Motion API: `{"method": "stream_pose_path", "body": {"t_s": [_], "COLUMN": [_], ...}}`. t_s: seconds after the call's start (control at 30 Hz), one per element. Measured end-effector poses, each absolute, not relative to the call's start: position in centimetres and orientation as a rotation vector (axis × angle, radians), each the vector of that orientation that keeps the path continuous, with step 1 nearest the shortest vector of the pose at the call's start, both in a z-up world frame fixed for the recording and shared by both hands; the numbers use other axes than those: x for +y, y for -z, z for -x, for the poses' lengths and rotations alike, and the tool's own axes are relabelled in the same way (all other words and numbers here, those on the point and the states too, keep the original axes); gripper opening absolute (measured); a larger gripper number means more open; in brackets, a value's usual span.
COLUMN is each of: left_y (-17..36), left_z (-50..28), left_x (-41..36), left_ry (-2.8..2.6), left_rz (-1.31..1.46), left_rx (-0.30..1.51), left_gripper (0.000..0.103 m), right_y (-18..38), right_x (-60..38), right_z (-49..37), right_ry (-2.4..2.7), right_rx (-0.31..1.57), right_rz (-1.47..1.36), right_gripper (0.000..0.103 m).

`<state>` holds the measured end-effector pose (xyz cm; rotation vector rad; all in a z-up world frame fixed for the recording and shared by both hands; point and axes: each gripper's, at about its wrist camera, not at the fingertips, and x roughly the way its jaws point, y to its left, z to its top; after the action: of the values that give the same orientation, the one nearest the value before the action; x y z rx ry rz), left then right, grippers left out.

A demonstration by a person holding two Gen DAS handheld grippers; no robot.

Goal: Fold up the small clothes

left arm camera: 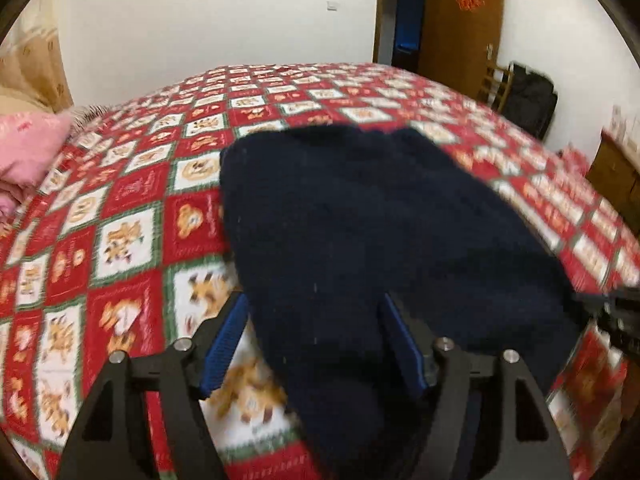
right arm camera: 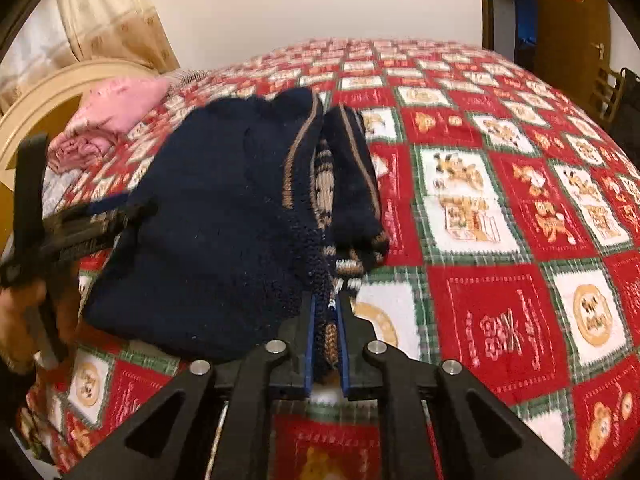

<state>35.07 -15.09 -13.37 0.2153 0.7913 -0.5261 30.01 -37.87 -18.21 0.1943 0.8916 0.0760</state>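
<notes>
A small navy knit sweater (left arm camera: 380, 220) with tan stripes lies folded on the bed. In the right wrist view the sweater (right arm camera: 224, 220) shows its striped edge on the right side. My right gripper (right arm camera: 327, 300) is shut on that striped near edge, knit fabric pinched between its blue pads. My left gripper (left arm camera: 314, 300) stands open over the sweater's near left part; its left finger (left arm camera: 228, 340) is off the cloth, and its right finger (left arm camera: 402, 344) is against it. The left gripper (right arm camera: 80, 224) also shows at the sweater's left side, held by a hand (right arm camera: 24, 312).
The bed carries a red, white and green patchwork cover (left arm camera: 132, 208) with bear pictures. A pink pillow (right arm camera: 120, 108) and a cream headboard (right arm camera: 48, 92) are at the left. A brown door (left arm camera: 460, 20) and a black bag (left arm camera: 528, 96) stand beyond the bed.
</notes>
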Motion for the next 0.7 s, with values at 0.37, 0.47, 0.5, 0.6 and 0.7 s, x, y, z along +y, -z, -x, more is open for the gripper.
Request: {"method": "stream_pose_path", "body": {"t_s": [0.37, 0.47, 0.5, 0.6, 0.7], "left_y": [15.2, 15.5, 15.6, 16.3, 16.3], "left_z": [-32.3, -32.4, -32.4, -32.8, -32.8], "left_x": [-14.0, -13.9, -13.7, -13.3, -12.7], "left_ry": [0.595, 0.601, 0.602, 0.614, 0.634], "left_rz": [-0.152, -0.136, -0.127, -0.089, -0.049], "left_rx": [0.809, 0.816, 0.822, 0.846, 0.856], "left_gripper": [0.075, 0.078, 0.079, 0.08, 0.082], "right_y": [12.3, 14.4, 15.4, 18.1, 17.1], "right_x": [-39.2, -38.3, -38.1, -37.7, -36.6], "right_z": [-41.8, -46.9, -48.1, -50.3, -49.0], "right_ry": [-0.049, -0.047, -0.046, -0.105, -0.084], "right_rx": [0.826, 0.906, 0.944, 1.004, 0.934], "right_rz": [-0.24, -0.239, -0.248, -0.328, -0.255], "right_gripper": [0.06, 0.059, 0.05, 0.015, 0.007]}}
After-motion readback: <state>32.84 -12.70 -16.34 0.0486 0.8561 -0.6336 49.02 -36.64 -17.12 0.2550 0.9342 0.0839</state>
